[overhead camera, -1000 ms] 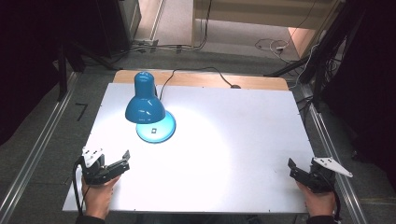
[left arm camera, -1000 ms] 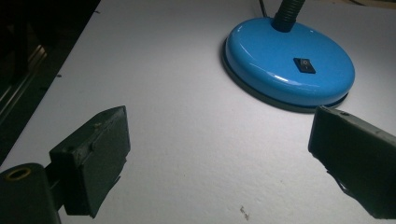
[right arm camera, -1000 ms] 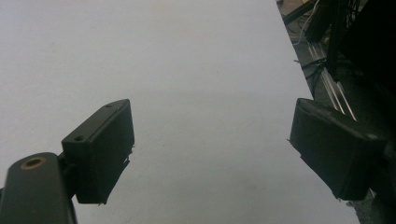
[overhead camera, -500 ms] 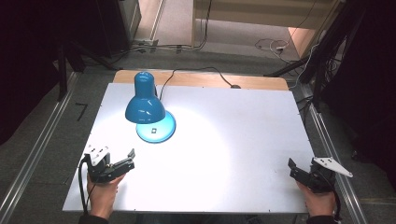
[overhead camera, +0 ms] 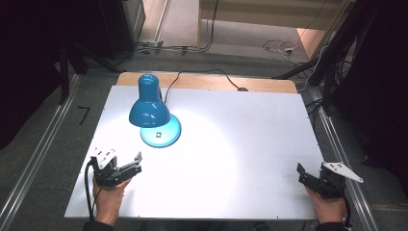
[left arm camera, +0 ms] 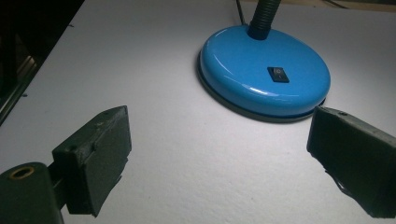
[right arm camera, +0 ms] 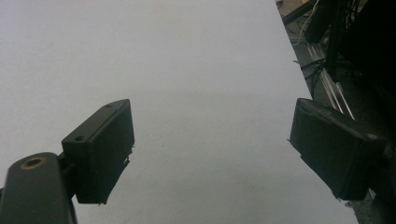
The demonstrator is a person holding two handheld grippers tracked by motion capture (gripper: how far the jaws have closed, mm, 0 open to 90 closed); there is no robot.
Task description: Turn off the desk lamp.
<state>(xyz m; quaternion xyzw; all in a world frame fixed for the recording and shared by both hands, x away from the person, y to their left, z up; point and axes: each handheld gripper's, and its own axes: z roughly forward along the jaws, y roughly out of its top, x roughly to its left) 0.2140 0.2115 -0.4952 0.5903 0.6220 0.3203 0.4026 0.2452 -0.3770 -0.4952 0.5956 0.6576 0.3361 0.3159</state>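
- Lamp (overhead camera: 150, 109) is standing at the far left part of the white surface (overhead camera: 240, 144), with its blue shade lit and leaning over its round blue base (left arm camera: 264, 77); the black switch (left arm camera: 278, 74) is sitting on top of that base.
- My left tongs (overhead camera: 137, 163) are hovering near the base, not touching it, with the jaws spread wide and holding nothing.
- My right tongs (overhead camera: 302, 172) are waiting at the near right edge of the surface, well apart from the lamp, also wide apart and empty.
- I am judging that I am reaching for the switch, so one jaw tip has to meet that small rocker; if I am coming in too flat, the jaw is sliding over the glossy dome instead.
- Pushing sideways is risking that the whole base is skating on the smooth surface, since nothing is bracing it.
- The shade is hanging just above the base, so I am risking to bump it from below and tilt the neck.
- The cord (overhead camera: 202, 74) behind could pull tight if the lamp is shifting.
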